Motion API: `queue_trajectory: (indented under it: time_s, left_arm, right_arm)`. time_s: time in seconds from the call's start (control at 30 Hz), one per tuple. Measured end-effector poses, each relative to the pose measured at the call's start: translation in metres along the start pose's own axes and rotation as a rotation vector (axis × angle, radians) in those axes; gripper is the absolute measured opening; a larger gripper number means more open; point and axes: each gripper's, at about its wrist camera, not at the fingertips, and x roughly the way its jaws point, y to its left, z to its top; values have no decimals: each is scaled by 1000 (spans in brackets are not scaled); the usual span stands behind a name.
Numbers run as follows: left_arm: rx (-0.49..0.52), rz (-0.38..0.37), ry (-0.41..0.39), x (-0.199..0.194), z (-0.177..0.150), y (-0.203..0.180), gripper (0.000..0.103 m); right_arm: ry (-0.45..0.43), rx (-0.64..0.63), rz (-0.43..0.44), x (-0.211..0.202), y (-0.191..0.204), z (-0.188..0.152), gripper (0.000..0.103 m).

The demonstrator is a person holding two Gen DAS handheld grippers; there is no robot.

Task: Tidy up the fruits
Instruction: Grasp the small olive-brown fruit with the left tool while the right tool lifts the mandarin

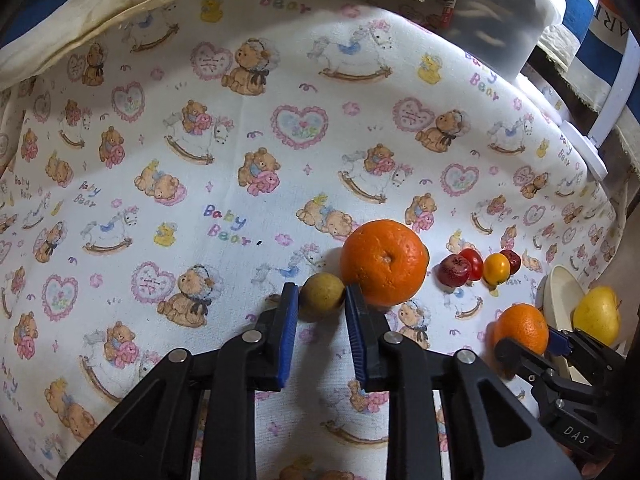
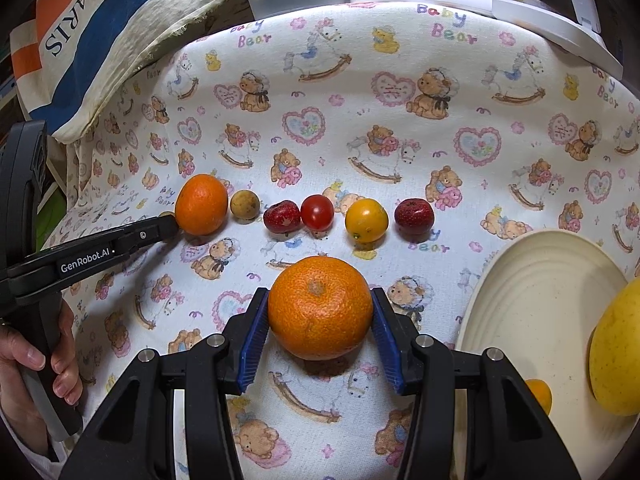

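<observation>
A row of fruit lies on the counter, which is covered by a bear-print cloth (image 2: 320, 128). From the right wrist view the row runs from a large orange (image 2: 201, 204) through a small brownish-yellow round fruit (image 2: 245, 204), a dark red fruit (image 2: 281, 216), a red cherry tomato (image 2: 317, 211), a yellow-orange tomato (image 2: 366, 220) and another dark red fruit (image 2: 414, 216).

In front of that row sits a second orange (image 2: 320, 307), between the blue pads of the right tongs (image 2: 320, 320). The pads touch its two sides, so the right tongs are clamped on it; the orange seems to rest on the cloth or barely above it.

The left tongs (image 1: 322, 300) frame another small brownish-yellow fruit (image 1: 322, 295), which sits just beside the large orange (image 1: 383, 262). Both pads sit right against this small fruit, with at most a slight gap on one side, so I cannot tell whether they grip it.

To the right a cream plate (image 2: 532, 304) lies on the cloth. A yellow pear-like fruit (image 2: 616, 348) rests at its right edge, and a small orange fruit (image 2: 540, 394) shows behind the right tongs' frame.

At the back stand a striped bag printed "PARIS" (image 2: 72, 36), a translucent plastic tub (image 1: 504, 20) and a white lid (image 2: 520, 20).
</observation>
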Motion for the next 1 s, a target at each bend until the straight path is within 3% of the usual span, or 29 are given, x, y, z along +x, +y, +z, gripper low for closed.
queue_trajectory:
  time_s: [0.17,0.43,0.67,0.8,1.0]
  left_arm:
    - [65,-12,-110,-21,-3,-14,23]
    - [184,-7,-337,-62,-11,-35,23]
    - [232,6,-424,-79,-17,-45,23]
    - [225,-15,-412,-87,-18,-51,23]
    - [238,-30,-469,-111,-22,-63,23]
  right_arm:
    - [-17,-8,9,-3,0,0,51]
    - [-230,-57,37,-43,9,-6,51]
    - [-293,-72,37,-56,15,-8,51]
    - [-300,-75,43,-56,14,-10,51]
    - [-327,-96,1,-61,17,-11,51]
